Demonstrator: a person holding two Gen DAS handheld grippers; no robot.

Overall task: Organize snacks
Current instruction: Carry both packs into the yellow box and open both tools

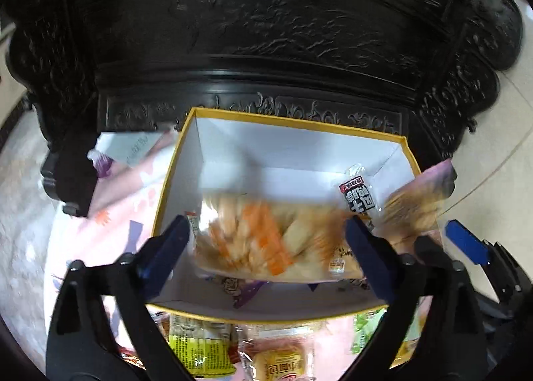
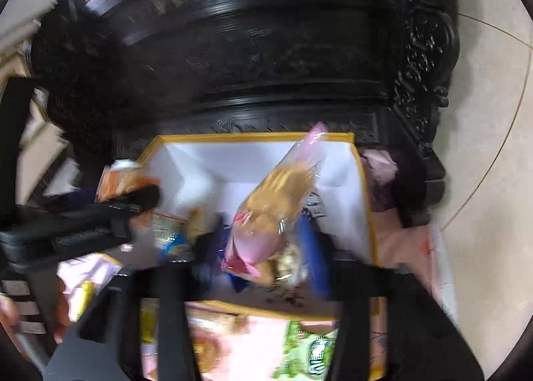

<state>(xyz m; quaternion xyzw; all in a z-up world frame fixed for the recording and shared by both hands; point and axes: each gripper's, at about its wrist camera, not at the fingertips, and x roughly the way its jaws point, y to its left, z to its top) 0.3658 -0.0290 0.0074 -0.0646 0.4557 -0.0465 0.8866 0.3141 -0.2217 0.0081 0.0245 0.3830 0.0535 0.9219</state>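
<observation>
Both tools are working over the box (image 1: 408,144), white inside with a yellow rim, sitting on a pink patterned cloth (image 1: 133,201) in front of a dark carved cabinet (image 1: 266,47). The left tool (image 1: 266,247) is hovering above the box with its blue fingers spread wide, and an orange-and-cream snack pack (image 1: 260,241) is showing blurred between them, apparently loose over the box floor. Whether the fingers are touching it, I cannot tell.

The right tool (image 2: 263,247) is pinching a clear bag (image 2: 276,207) of golden biscuits with pink ends, gripping it near its lower end while the far end is pointing up over the box. A small black-labelled packet (image 1: 358,194) is already lying in the far right corner.

More packs are waiting on the cloth outside the near rim: a yellow one (image 1: 196,347), a bun pack (image 1: 286,361), a green one (image 2: 309,351).

These look light and crinkly, with slick film that may slide under a weak pinch. The contents seem brittle, so a hard squeeze across the middle risks crushing them. A sealed end or corner flap looks like the safest hold, though the bag will dangle and swing from there.
</observation>
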